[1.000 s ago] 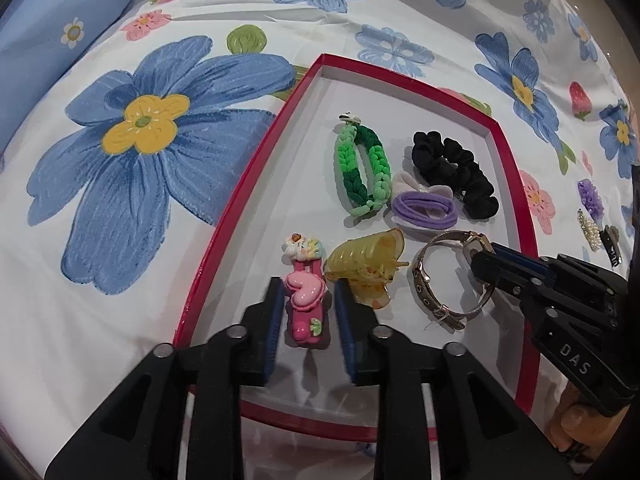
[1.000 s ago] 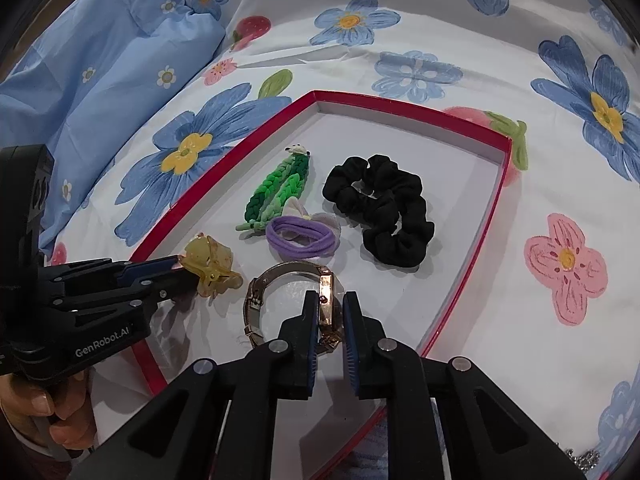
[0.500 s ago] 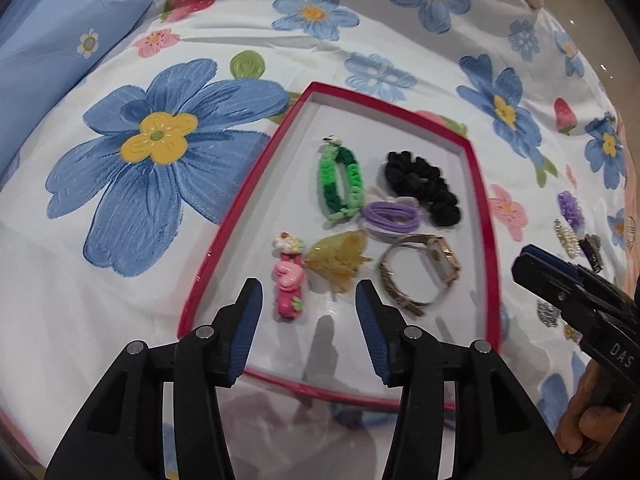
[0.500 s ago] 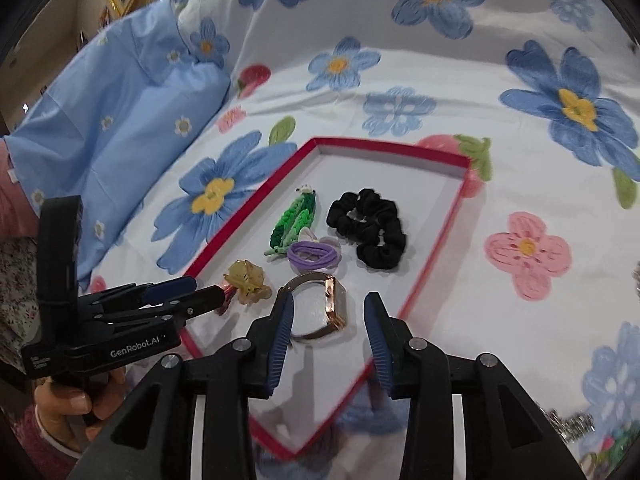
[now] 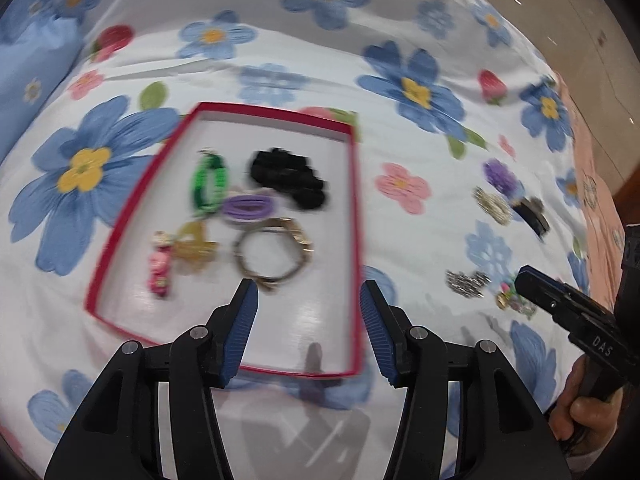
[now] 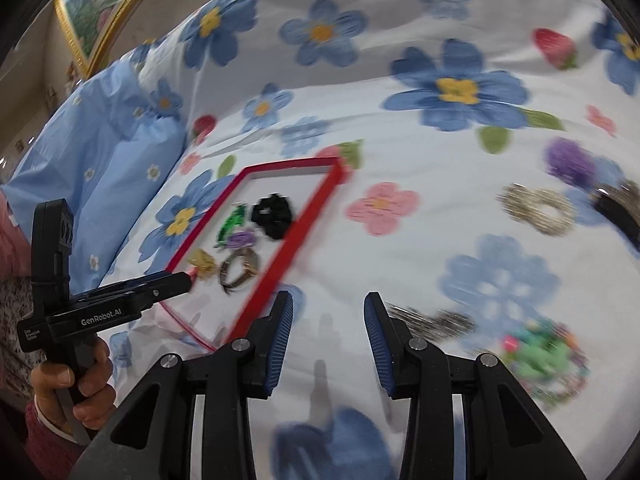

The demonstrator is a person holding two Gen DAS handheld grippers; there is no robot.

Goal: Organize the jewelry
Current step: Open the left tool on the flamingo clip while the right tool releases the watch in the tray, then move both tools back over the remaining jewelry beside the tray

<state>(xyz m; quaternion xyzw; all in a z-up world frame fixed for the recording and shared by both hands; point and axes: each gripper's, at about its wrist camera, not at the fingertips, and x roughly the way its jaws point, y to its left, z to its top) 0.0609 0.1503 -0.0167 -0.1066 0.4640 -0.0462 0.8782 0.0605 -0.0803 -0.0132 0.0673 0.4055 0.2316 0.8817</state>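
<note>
While both views are smeared by motion, the layout reads clearly enough: a red-rimmed tray [image 5: 354,216] lies on a bedspread [image 5: 400,140] printed with blue flowers, ahead of the left claw [image 5: 309,300] and ahead-left of the right claw [image 6: 328,312]. Inside the tray, beyond the left claw's tips, sit a pink clip [image 5: 160,268], an amber claw clip [image 5: 196,246], a watch [image 5: 274,252], a purple hair tie [image 5: 246,208], a green braided band [image 5: 208,182] and a black scrunchie [image 5: 286,178]. Out on the bedspread, to the right of the left claw and ahead-right of the right claw, lie loose pieces: a purple scrunchie [image 6: 572,162], a pearly ring-shaped piece [image 6: 538,208], a dark clip [image 6: 620,210], a silvery piece [image 6: 436,320] just beside the right claw's right finger, and a colourful beaded bracelet [image 6: 544,354]. A blue pillow [image 6: 100,148] rests far left.

Nothing stands between either claw and the items. The left claw has just been opening; its blue pads stand apart with nothing between them, above the tray's near end. The right claw, partly spread, is likewise empty, over bare bedspread beside the tray's right rim.
</note>
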